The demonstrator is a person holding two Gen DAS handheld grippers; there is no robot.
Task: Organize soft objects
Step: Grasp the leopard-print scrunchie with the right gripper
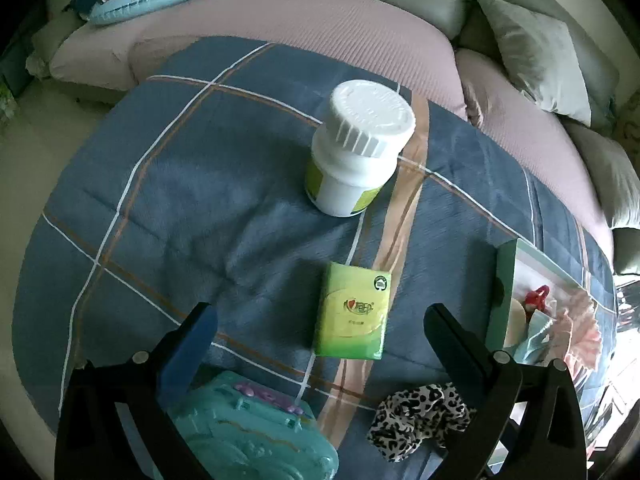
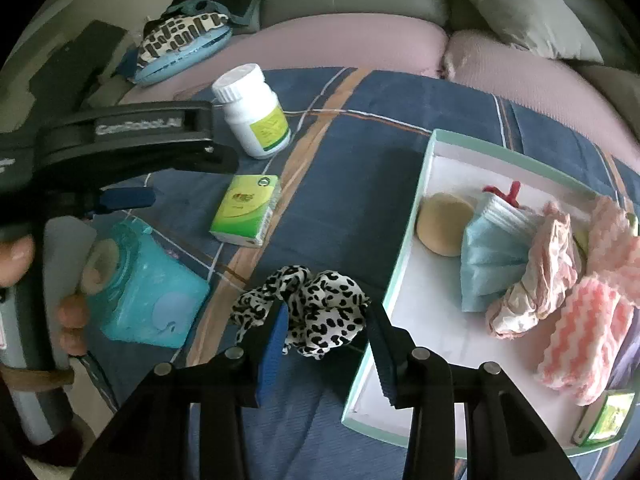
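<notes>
right claw point(image 2: 326, 332) sits spread around the spotted scrunchie point(image 2: 308, 304), not pinching yet, box point(image 2: 408, 240) just to its right for soft things; left claw point(image 1: 320, 332) hovers open above the tissue pack point(image 1: 354, 312).

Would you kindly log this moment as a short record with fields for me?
surface: blue plaid blanket
box: white tray holding a blue face mask, tan round sponge and pink cloths
outside box: leopard scrunchie, green tissue pack, white bottle, teal case
right hand-held gripper: open, around the scrunchie
left hand-held gripper: open, above the tissue pack
</notes>
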